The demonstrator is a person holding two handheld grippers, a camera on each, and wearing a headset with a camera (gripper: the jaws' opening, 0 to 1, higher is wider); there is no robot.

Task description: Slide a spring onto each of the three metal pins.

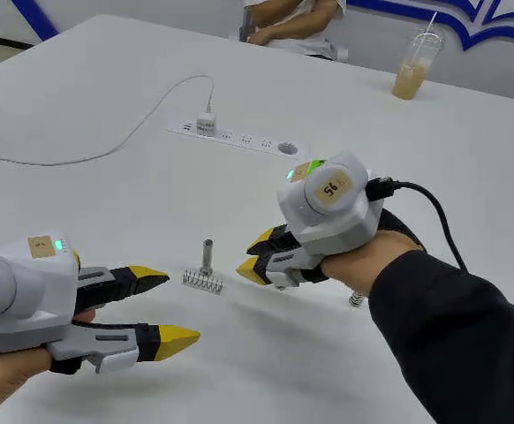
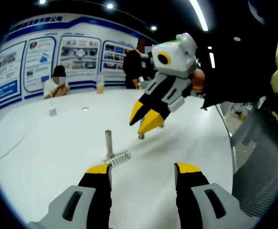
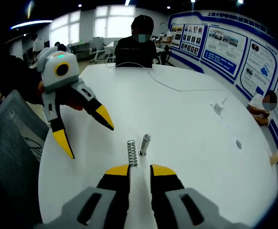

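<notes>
Broadly, a white table [image 1: 107,97] carries everything, with a power strip [image 1: 239,139] lying across its middle and a cup [image 1: 413,69] of pale drink near the far edge.

The left gripper [image 1: 179,307] hovers low at the near left. Its yellow-tipped jaws are spread wide, hold nothing and touch nothing. In its own view they frame the work from below, and the gap between them is bare tabletop.

The right gripper [image 1: 255,256] comes in from the right and points down toward the table. Its jaws are only narrowly apart – a slim slot shows in the right gripper view – and nothing sits between them.

Between the two grippers, a metal pin [image 1: 207,254] stands upright on the table with its shaft bare. A spring [image 1: 203,281] lies on its side just beside the pin's foot, clear of both grippers.

A second pin [image 1: 356,299] stands just behind the right hand, mostly hidden.
</notes>
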